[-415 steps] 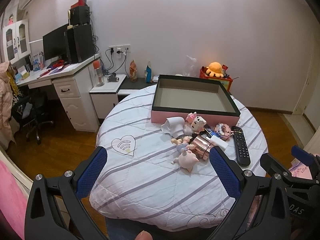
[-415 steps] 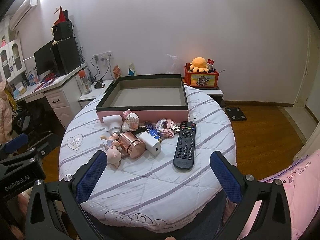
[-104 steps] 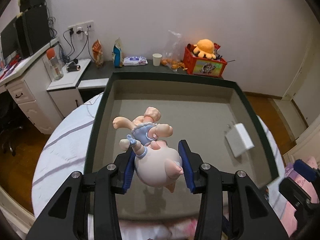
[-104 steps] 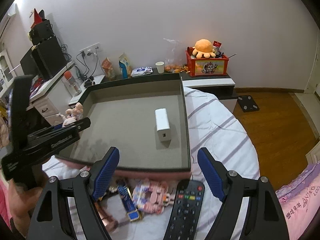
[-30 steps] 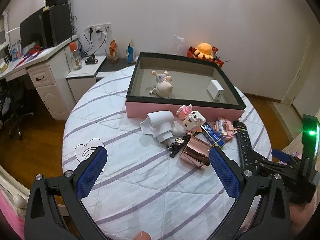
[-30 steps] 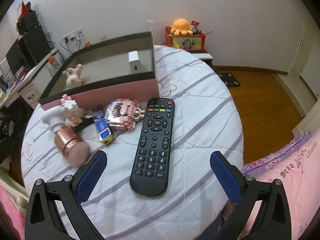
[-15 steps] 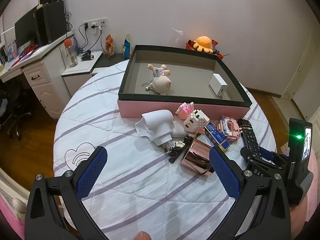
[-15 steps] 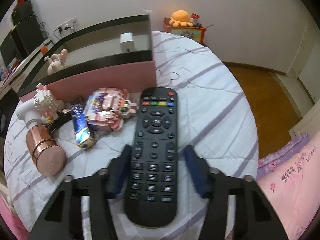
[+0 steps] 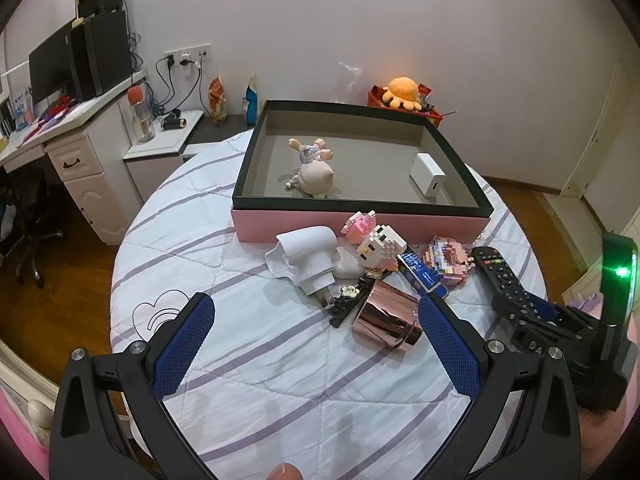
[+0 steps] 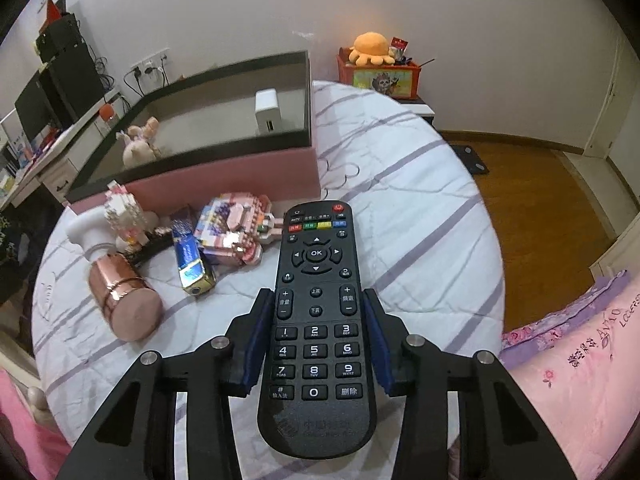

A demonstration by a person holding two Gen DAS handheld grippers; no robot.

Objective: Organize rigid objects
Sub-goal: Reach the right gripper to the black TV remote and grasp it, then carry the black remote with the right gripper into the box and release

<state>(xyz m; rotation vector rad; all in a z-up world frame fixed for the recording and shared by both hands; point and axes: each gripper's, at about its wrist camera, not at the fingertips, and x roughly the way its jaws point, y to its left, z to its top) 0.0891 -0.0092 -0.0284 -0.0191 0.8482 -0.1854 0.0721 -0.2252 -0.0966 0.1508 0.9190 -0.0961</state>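
Remote (image 10: 316, 320) first: your right tool (image 10: 316, 344) has just squeezed in on it. A second ago that tool was wide, with the remote lying flat between its arms. Now the blue pads (image 10: 256, 344) press on both long sides, near the number keys. So the right tool grips the remote. It looks like the far end is still on the table (image 10: 420, 208), or just above it; you cannot tell which.

Your left tool (image 9: 316, 344) is spread wide and holds nothing. It hangs over the near part of the table, in about the same spot as a second ago.

Inside the box (image 9: 360, 224) you already have the pig toy (image 9: 314, 174) and the white charger (image 9: 428, 178). They lie well apart on its floor.

That means the remote is likely the next thing to go into the box. You need to lift it and carry it over the pink wall.

Still outside, just in front of the box, are the white plug (image 9: 306, 258), the block cat (image 9: 372, 242), the pink block toy (image 9: 448, 256), the blue bar (image 9: 420, 276) and the shiny cup (image 9: 386, 320). So a lot is left to do.
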